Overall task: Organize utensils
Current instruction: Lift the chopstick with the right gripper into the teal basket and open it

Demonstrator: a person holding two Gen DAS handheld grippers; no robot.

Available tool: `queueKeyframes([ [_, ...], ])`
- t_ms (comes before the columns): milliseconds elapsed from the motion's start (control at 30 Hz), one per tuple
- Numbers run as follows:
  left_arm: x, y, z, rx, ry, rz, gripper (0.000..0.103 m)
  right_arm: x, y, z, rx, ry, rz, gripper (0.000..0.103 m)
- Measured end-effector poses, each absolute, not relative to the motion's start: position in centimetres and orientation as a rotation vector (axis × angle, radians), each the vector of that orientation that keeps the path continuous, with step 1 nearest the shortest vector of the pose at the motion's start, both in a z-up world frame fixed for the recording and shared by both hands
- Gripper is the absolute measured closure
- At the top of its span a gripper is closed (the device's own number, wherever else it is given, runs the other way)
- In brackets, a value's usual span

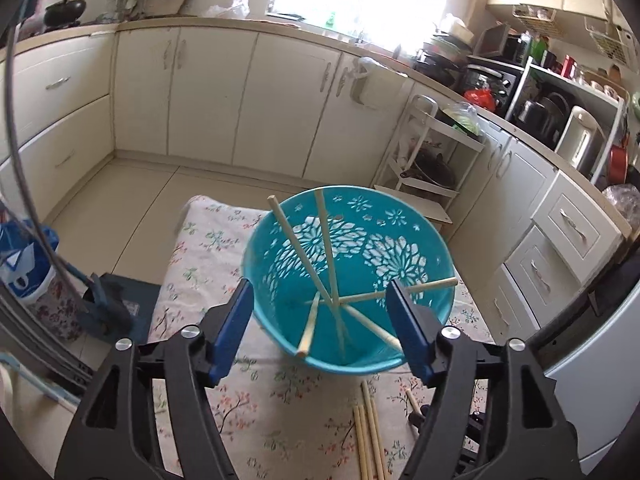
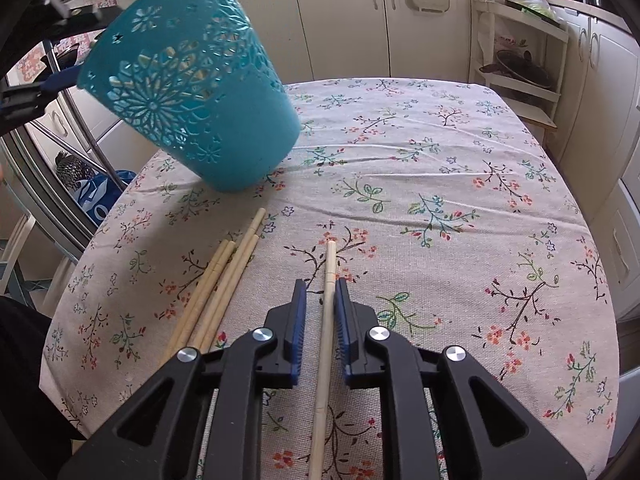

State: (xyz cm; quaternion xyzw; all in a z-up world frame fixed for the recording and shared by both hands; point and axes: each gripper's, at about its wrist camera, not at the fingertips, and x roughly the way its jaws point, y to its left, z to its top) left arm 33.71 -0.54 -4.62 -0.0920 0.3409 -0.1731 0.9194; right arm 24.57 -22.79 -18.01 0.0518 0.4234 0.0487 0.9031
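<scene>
The right gripper [image 2: 321, 294] sat low over the floral tablecloth [image 2: 420, 168], its blue fingers [image 2: 298, 312] nearly together with a single chopstick [image 2: 327, 320] running lengthwise between them; whether the pads were already pressing the stick could not be told, since a thin gap showed on each side. Just left of that chopstick lay a bundle of loose chopsticks [image 2: 218, 292], fanned slightly and pointing toward the basket. Beyond them, the teal basket [image 2: 192, 80] stood tilted on its base edge, mouth leaning away from the bundle.

From the left wrist view, the left gripper [image 1: 322, 300] had its fingers wide apart around the basket's near rim [image 1: 348, 364], apparently not clamped on it, with several chopsticks [image 1: 326, 256] already leaning inside.

The likely trouble: the stick was caught along its length, so a weak or off-centre squeeze could let it pivot or slide out when lifted. A sideways drift toward the bundle could nudge those sticks and send them rolling toward the cloth's edge. The tilted basket, if unsupported, could tip over and spill its contents, or present a poor opening for the next drop.
</scene>
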Motion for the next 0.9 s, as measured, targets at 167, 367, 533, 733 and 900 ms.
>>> queueKeyframes([
  [167,32.5,1.8,-4.3,-0.245,0.676,-0.341,0.034,24.0,-21.3,-18.0,-0.007,0.864,0.059,0.088],
  [367,32.5,3.6,-3.8,-0.317,0.645,-0.349,0.032,23.9,-21.3,-18.0,-0.009,0.859,0.050,0.088],
  [533,32.6,4.0,-4.0,-0.331,0.656,-0.344,0.032,23.8,-21.6,-18.0,0.005,0.856,0.045,0.092],
  [733,33.1,4.0,-4.8,-0.336,0.695,-0.318,0.031,22.7,-24.4,-15.6,0.233,0.833,0.105,0.097],
  [900,33.7,3.9,-5.5,-0.345,0.729,-0.304,0.031,22.1,-25.6,-9.3,0.369,0.687,0.200,0.097],
])
